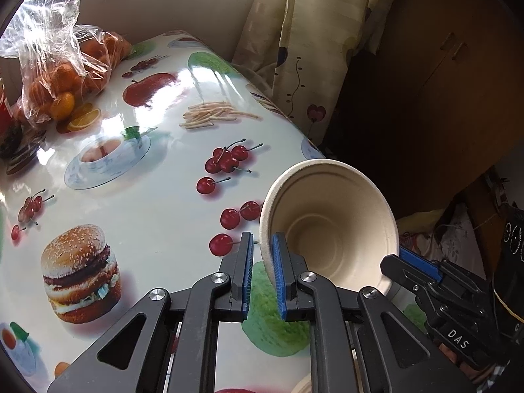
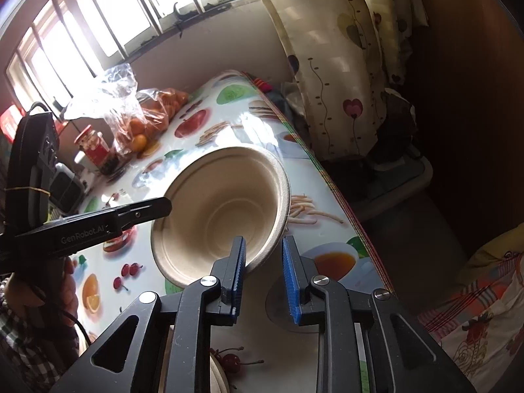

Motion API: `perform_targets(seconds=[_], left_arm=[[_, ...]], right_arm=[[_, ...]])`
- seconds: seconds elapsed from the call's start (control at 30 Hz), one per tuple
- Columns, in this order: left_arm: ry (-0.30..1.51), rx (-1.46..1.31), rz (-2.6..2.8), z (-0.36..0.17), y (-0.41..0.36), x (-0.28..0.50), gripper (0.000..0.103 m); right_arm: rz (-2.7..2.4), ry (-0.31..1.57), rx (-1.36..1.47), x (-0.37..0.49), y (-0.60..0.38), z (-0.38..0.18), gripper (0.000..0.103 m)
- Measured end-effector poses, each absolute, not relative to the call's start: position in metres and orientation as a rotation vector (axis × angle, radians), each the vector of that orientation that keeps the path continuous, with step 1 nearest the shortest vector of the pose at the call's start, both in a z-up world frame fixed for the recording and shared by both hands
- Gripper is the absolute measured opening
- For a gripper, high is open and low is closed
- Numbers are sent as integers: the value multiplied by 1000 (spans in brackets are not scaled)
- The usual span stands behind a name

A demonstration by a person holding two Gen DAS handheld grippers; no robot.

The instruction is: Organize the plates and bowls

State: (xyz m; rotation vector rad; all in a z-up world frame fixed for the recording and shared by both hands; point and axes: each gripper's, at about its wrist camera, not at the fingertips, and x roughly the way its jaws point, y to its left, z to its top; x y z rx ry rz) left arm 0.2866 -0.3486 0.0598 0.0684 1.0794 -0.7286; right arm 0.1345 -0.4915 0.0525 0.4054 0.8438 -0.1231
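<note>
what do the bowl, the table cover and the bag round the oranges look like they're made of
Bowl: probably moulded paper pulp; matte, beige, slightly grainy, with a thin rolled rim.
Table cover: looks like glossy vinyl or oilcloth; printed food pictures, bright window glare on it.
Bag: thin clear plastic film; crinkled, see-through, with shiny highlights.

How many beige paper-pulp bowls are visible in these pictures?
1 for sure: the beige paper-pulp bowl, tilted over the fruit-printed table, its rim pinched by the left gripper. A beige rim at the picture's bottom may be another, mostly hidden.
</note>
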Motion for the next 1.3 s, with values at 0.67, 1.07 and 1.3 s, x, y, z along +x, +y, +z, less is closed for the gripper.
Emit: perform_targets(seconds=[0.67,1.07,1.3], left_arm=[[1068,79,-728,62,-352,282,11],[1048,74,-730,72,-347,272,11],[1026,76,-734,81,-342,263,11]], right_arm=[[-138,835,411,133,-494,52,16],[-136,808,411,125,-491,62,16],[-135,787,407,117,-487,70,16]])
